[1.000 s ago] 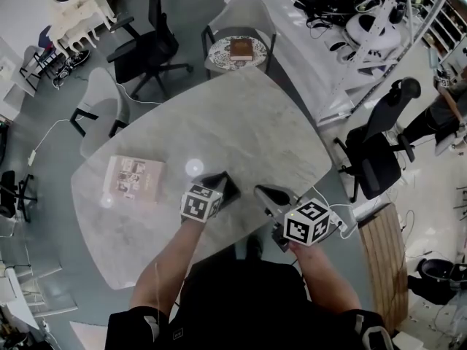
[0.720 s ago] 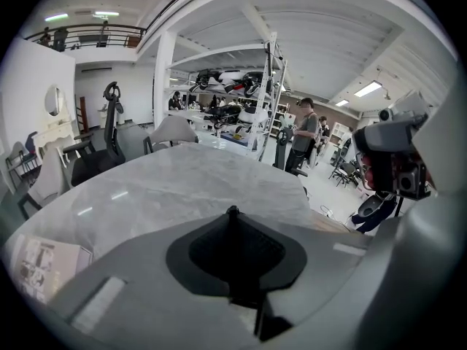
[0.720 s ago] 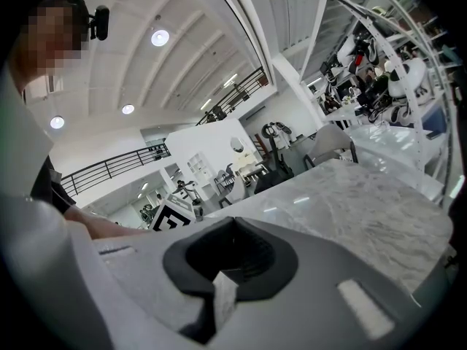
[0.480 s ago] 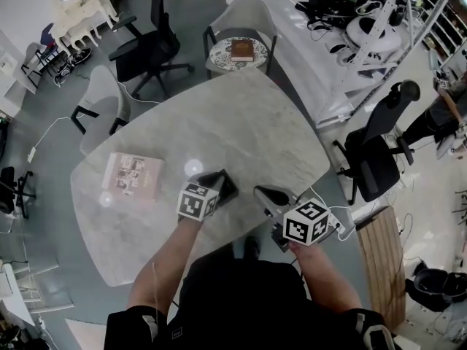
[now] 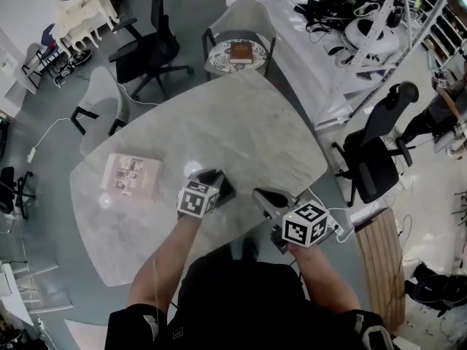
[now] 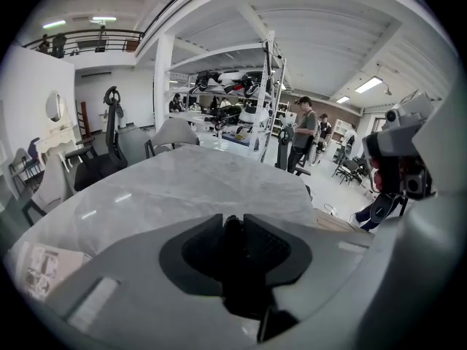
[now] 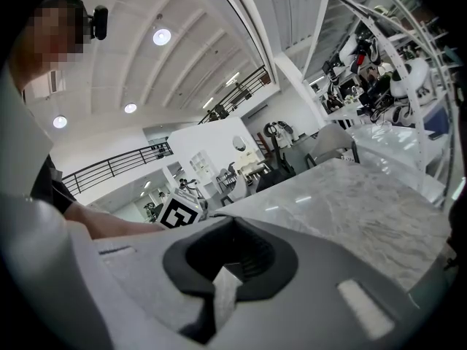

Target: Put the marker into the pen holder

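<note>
My left gripper (image 5: 219,183) hovers low over the marble table (image 5: 241,122) near its front edge. In the left gripper view its jaws (image 6: 233,228) are opening, and a slim dark thing (image 6: 232,224) stands in the narrow gap between the pads. I cannot tell whether that is the marker. The dark shape under this gripper in the head view hides whatever is below, and no pen holder shows plainly. My right gripper (image 5: 261,194) rests just to the right, shut, with nothing in it (image 7: 228,279).
A book (image 5: 131,177) lies on the table's left part. Chairs (image 5: 98,108) ring the far side, one with a round patterned cushion and a brown book (image 5: 239,52). A black office chair (image 5: 376,155) and a cluttered white bench (image 5: 350,28) stand to the right.
My left gripper has edged slightly up and to the left over the table. The right gripper has stayed in place.
</note>
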`<move>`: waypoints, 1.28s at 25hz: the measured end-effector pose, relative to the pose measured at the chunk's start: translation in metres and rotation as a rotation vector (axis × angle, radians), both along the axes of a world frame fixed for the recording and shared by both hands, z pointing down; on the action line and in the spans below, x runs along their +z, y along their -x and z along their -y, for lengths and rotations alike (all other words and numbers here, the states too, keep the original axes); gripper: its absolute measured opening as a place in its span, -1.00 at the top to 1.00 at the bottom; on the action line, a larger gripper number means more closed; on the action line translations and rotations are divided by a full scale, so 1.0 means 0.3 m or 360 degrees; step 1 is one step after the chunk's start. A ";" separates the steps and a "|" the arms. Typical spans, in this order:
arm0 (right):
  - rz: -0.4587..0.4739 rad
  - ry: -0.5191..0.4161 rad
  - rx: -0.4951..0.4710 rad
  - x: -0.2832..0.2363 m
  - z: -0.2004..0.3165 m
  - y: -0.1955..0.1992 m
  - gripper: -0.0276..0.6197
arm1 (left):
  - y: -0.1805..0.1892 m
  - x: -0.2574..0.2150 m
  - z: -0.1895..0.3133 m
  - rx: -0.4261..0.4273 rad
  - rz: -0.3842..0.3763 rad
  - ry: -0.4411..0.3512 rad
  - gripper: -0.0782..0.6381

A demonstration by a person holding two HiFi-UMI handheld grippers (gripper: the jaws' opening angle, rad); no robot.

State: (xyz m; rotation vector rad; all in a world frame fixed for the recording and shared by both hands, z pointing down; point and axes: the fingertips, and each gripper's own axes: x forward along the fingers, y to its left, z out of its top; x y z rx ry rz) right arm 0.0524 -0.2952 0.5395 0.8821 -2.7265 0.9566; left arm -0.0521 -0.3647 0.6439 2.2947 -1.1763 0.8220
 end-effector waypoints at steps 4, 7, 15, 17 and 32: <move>0.0005 0.0006 0.0013 0.000 0.011 -0.005 0.91 | -0.006 0.004 0.014 0.0016 0.0014 0.0032 0.51; 0.0007 0.0007 0.0024 -0.003 0.026 -0.010 0.91 | -0.005 -0.001 0.024 0.0026 0.0018 0.0028 0.59; 0.0014 0.0016 0.0023 0.014 0.036 0.002 0.91 | -0.032 -0.011 0.028 0.0115 0.0055 -0.0040 0.62; 0.0016 0.0016 0.0017 0.018 0.031 0.007 0.91 | -0.034 -0.001 0.026 0.0127 0.0073 -0.0035 0.62; 0.0042 -0.0071 -0.0020 -0.021 -0.003 -0.072 0.91 | 0.063 -0.246 -0.033 -0.0177 -0.0036 -0.0244 0.50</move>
